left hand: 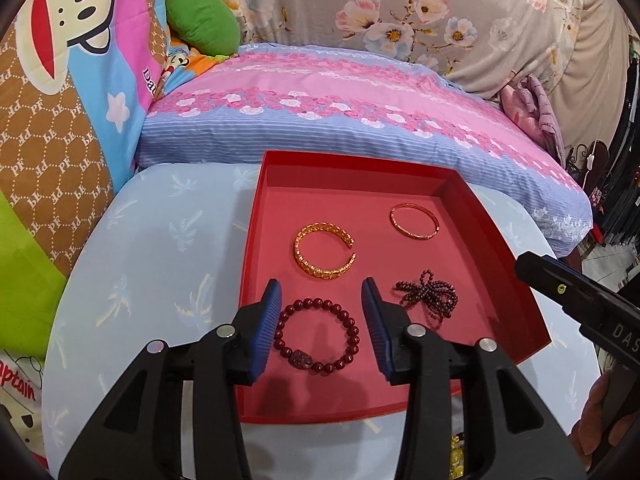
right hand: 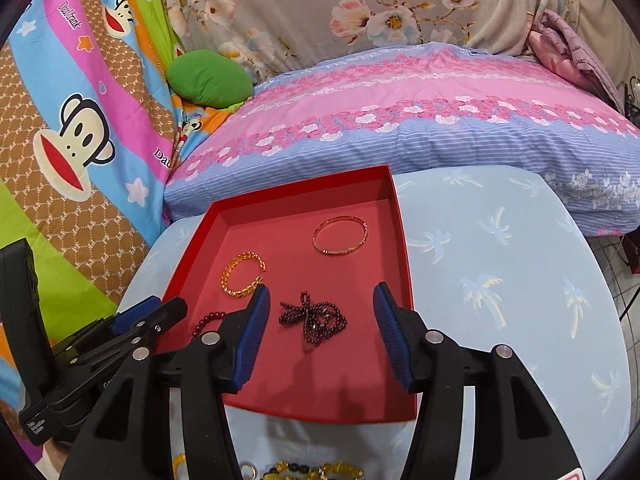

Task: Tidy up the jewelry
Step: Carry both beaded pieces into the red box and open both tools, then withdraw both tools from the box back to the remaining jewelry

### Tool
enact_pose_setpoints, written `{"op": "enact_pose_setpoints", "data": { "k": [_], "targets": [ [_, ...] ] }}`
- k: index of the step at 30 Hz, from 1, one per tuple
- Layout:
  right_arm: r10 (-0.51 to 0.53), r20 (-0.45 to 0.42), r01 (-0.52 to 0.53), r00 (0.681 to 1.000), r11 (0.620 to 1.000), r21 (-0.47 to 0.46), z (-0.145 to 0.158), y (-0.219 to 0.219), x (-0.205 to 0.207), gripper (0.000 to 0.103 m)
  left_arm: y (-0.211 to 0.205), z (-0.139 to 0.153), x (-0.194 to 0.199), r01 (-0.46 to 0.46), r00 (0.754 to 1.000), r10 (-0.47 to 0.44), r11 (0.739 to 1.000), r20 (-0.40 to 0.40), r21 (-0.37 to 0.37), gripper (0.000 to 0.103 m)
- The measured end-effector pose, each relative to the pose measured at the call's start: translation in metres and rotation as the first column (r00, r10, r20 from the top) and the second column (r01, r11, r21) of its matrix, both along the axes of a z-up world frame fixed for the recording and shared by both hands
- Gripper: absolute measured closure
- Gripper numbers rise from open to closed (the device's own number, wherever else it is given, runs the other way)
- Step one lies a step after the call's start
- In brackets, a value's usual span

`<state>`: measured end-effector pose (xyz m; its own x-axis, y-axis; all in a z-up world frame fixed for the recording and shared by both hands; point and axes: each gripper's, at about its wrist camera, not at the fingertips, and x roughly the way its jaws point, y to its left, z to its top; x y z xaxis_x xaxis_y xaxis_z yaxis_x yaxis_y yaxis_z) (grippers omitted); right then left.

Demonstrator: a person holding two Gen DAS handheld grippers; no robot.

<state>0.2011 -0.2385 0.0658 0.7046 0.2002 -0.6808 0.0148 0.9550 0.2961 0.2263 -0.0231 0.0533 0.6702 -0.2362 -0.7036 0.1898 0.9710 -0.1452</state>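
Left gripper jaws apart, straddling dark red bead bracelet in red tray. Gold cuff beyond; thin gold bangle far right; tangled bead strand right.

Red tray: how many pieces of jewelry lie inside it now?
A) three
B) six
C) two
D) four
D: the red tray holds a gold cuff, a thin gold bangle, a red bead bracelet and a dark bead strand.
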Motion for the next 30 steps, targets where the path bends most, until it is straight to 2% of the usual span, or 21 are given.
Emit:
{"op": "enact_pose_setpoints", "data": {
  "k": [16, 30],
  "targets": [
    [-0.017, -0.001, 0.017, 1.0, 1.0, -0.019, 0.003, 0.001, -0.067, 0.051, 0.018, 0.017, -0.07, -0.01, 0.999, 0.011, 1.0, 0.031, -0.023, 0.061],
    [0.0, -0.048, -0.006, 0.999, 0.993, -0.118, -0.03, 0.021, -0.133, 0.051, 0.032, -0.03, -0.127, -0.02, 0.997, 0.019, 1.0, -0.074, -0.007, 0.059]
  ]
}}
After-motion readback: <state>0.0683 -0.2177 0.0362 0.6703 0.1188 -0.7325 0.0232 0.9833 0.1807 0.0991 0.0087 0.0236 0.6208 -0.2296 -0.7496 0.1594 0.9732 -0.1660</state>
